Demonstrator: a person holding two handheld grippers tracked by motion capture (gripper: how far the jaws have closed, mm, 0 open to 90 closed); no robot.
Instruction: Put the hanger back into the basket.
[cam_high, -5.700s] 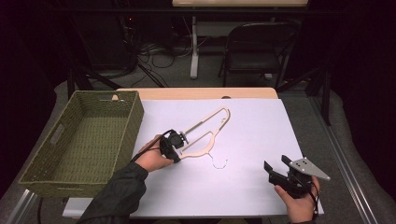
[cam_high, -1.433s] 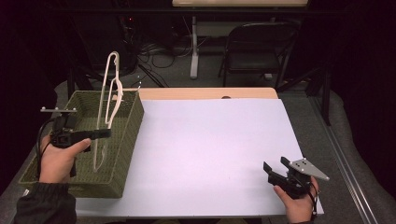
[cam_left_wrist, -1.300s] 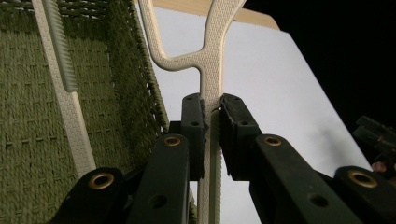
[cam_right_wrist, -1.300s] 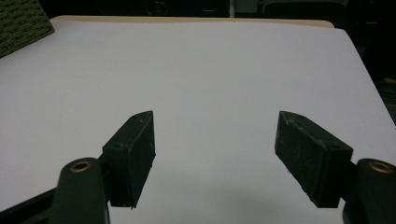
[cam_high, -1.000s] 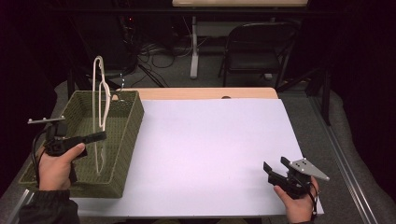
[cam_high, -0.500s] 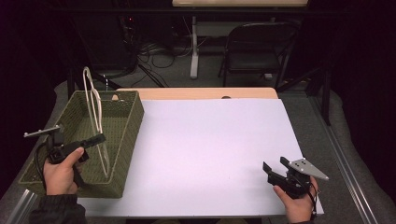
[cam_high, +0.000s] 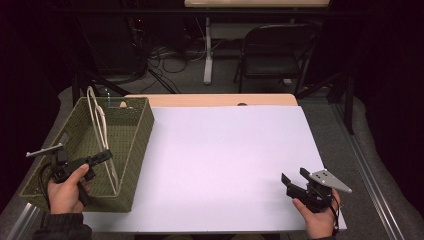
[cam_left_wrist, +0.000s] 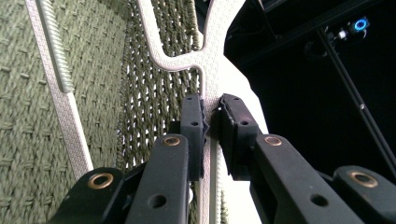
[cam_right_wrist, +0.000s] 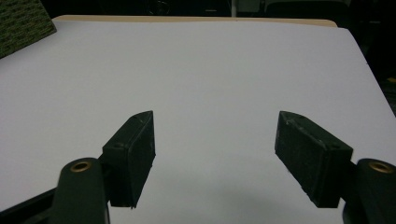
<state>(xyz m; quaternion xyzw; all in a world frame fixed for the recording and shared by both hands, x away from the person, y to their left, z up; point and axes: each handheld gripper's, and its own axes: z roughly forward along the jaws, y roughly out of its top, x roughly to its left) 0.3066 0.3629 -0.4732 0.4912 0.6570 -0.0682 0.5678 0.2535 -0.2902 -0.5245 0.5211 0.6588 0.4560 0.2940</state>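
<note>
A cream plastic hanger (cam_high: 98, 131) stands nearly upright inside the green woven basket (cam_high: 141, 136) at the table's left. Its lower end is down in the basket and its top rises above the rim. My left gripper (cam_high: 105, 156) is shut on the hanger's lower part, over the basket's near half. In the left gripper view the two jaws pinch a thin bar of the hanger (cam_left_wrist: 209, 77) in front of the basket wall (cam_left_wrist: 28, 121). My right gripper (cam_high: 294, 176) rests open at the near right of the white sheet (cam_high: 225, 150). Its jaws stand wide apart (cam_right_wrist: 215, 140) with nothing between them.
The white sheet (cam_right_wrist: 210, 70) covers most of the table, and a strip of wooden tabletop (cam_high: 210, 100) shows at the far edge. A dark chair (cam_high: 272, 50) and floor cables (cam_high: 165, 55) lie beyond the table. The basket's corner (cam_right_wrist: 21, 23) shows in the right gripper view.
The left hand has carried the hanger from the sheet to the basket and, over the last second, lowered it into the basket. The right gripper has not moved.
</note>
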